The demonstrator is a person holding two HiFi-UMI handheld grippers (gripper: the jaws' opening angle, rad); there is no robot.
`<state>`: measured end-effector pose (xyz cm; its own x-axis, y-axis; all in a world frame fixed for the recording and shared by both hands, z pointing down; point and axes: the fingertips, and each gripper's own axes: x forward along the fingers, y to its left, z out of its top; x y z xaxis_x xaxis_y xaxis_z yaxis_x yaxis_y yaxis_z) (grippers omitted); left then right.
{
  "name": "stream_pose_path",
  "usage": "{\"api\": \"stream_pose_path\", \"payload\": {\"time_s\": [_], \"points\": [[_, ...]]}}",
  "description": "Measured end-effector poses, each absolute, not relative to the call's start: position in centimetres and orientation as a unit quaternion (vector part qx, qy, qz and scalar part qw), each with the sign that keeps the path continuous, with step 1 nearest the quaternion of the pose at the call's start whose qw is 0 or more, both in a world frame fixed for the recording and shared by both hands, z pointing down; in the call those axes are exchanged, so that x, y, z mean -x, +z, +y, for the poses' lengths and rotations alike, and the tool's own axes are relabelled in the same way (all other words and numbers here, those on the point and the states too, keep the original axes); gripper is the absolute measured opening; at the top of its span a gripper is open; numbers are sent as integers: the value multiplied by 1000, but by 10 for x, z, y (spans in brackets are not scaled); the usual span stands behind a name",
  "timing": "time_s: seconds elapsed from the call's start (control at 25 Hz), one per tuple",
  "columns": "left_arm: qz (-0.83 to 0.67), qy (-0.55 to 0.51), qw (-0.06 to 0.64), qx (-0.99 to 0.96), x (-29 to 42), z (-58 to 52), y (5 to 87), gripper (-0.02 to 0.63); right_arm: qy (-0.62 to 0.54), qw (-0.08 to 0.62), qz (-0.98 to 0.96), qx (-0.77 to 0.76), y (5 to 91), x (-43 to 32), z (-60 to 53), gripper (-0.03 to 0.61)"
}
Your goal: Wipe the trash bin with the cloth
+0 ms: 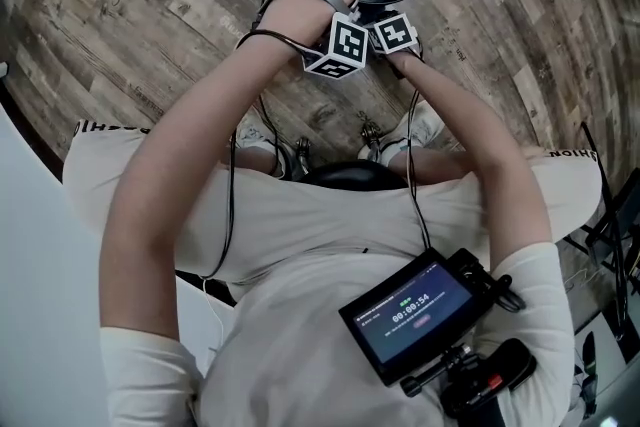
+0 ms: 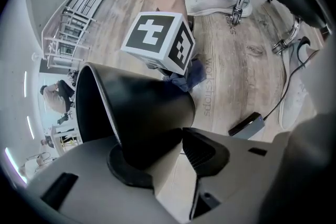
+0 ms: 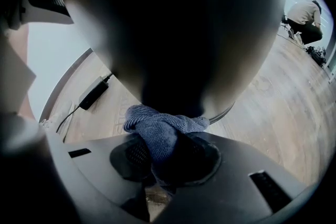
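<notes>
Cloth (image 3: 163, 131), blue-grey and bunched, is pinched between the closed jaws of the right gripper (image 3: 168, 162), with a wad of it sticking out past the tips. Straight ahead of that wad, touching it or very nearly so, is the black outer wall of the trash bin (image 3: 173, 34), so close that it fills most of the right gripper view. In the head view the bin stands upright on the wooden floor (image 1: 150, 5) with its round mouth facing up. Its long axis therefore runs up and down, and the wall curves away to either side of the right gripper. Just beside the right gripper, on the same near side, the left gripper (image 2: 164, 157) has the bin's rim between its jaws. One pad is inside the mouth and one outside, and the gripper looks closed on the wall, steadying it. The right hand is the one placed to wipe. I judge the coming stroke must follow the wall, down or round the curve, with the wad pressed forward.
</notes>
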<state>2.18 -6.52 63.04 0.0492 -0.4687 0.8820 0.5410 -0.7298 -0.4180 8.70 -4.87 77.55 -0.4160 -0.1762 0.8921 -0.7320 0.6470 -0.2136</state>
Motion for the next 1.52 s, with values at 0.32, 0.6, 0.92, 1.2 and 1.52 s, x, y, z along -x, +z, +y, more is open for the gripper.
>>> {"api": "stream_pose_path", "payload": {"time_s": [0.32, 0.6, 0.92, 1.2, 1.52], "points": [[-40, -659, 364, 657, -20, -64, 622, 201, 288, 450, -815, -222, 683, -74, -15, 95], [-47, -682, 396, 613, 2, -75, 625, 227, 311, 385, -831, -253, 581, -71, -19, 95], [-53, -686, 401, 605, -9, -64, 626, 155, 335, 369, -822, -274, 571, -64, -39, 95], [-51, -689, 386, 611, -16, -63, 627, 155, 321, 412, -810, -268, 627, -70, -41, 95], [-36, -693, 372, 616, -17, -61, 627, 155, 301, 457, -791, -273, 710, -79, -48, 95]]}}
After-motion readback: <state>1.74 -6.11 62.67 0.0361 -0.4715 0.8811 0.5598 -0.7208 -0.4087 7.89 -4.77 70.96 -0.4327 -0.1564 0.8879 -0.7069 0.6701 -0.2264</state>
